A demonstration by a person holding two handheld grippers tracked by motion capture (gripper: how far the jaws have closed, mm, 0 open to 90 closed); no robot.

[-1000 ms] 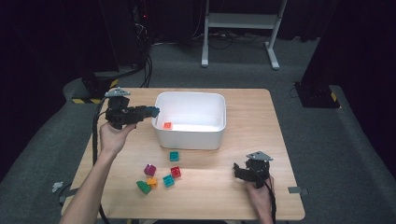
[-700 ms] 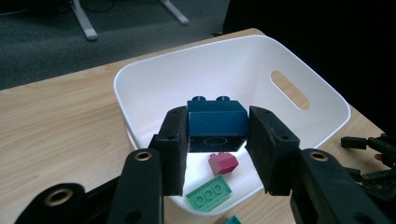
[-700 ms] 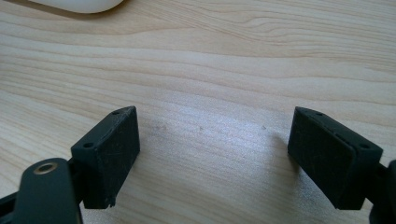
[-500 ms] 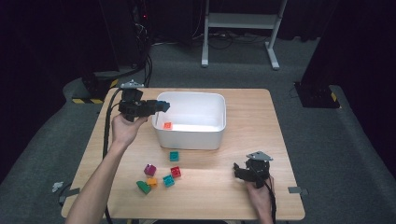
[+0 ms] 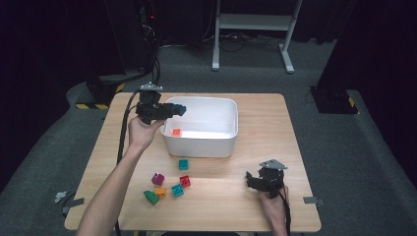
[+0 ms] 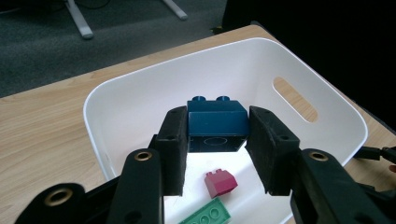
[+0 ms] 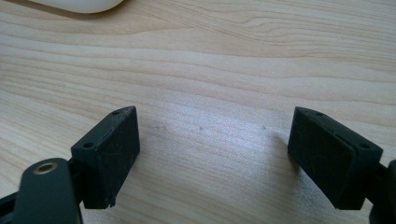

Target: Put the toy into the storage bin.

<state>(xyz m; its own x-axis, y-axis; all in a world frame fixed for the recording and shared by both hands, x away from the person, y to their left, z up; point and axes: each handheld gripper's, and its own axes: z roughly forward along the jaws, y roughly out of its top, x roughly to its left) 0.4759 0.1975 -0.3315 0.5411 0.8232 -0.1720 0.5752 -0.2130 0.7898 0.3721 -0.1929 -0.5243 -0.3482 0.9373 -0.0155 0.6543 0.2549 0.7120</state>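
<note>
Left gripper [image 5: 180, 110], blue brick [image 6: 217, 124], now over bin [image 6: 327, 100]

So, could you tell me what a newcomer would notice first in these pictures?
Most striking is the dark blue brick clamped between the left gripper's jaws above the white bin, where a red brick and a green plate lie. The right gripper rests open on the wooden table.
</note>
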